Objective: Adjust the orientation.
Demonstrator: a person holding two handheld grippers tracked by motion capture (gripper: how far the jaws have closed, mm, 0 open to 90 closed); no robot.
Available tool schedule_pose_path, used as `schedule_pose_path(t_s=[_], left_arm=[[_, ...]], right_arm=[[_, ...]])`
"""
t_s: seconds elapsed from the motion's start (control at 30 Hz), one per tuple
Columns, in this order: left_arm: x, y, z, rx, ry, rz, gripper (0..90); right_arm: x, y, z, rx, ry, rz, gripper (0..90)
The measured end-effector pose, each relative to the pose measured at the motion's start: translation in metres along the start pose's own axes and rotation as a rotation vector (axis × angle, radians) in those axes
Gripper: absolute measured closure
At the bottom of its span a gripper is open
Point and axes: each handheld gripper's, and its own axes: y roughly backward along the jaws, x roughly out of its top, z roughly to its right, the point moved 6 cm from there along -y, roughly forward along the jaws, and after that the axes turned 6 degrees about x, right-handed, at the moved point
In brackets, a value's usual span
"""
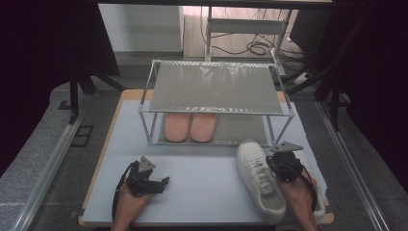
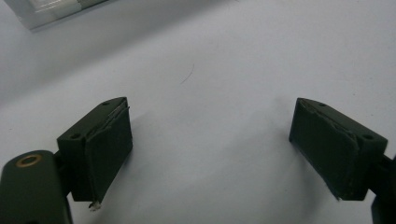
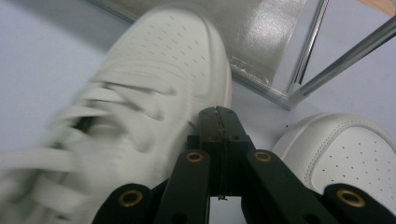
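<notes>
Right jaws pressed together between two white shoes; left jaws wide apart over bare table.

Closed pad to pad, with nothing between them: right gripper (image 3: 218, 122), low centre of the right gripper view, tip just beside the side of the near shoe (image 3: 140, 107) (whether touching, hard to tell; that shoe is blurred). To the lower right of that view, toe of the second shoe (image 3: 345, 154). Beyond both, toward the top right, foot and lower shelf of the metal rack (image 3: 299, 93). In the high view, lower right: right gripper (image 1: 285, 166) beside the near shoe (image 1: 257, 180), toe toward the rack (image 1: 216, 110), with a pair of pink slippers (image 1: 190, 127) on its lower shelf. Spread wide and holding nothing: left gripper (image 2: 210, 149), over the pale table (image 2: 210, 60); in the high view, lower left, left gripper (image 1: 161, 184), well apart from the shoes.
</notes>
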Motion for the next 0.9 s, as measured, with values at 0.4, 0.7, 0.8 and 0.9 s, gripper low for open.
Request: schedule_pose_path(t_s=[0.4,0.7,0.8,0.9], left_arm=[[0.0,0.0,0.0,0.0,0.0,0.0,13.1],[0.0,0.0,0.0,0.0,0.002,0.001,13.1],[0.0,0.0,0.0,0.0,0.002,0.001,13.1],[0.0,0.0,0.0,0.0,0.002,0.002,13.1]], right_arm=[[0.0,-0.002,-0.001,0.019,-0.031,-0.018,90.0],[0.002,-0.008,-0.008,0.045,-0.042,-0.022,90.0],[0.004,-0.011,-0.013,0.063,-0.037,-0.023,90.0],[0.007,-0.014,-0.018,0.079,-0.023,-0.023,90.0]])
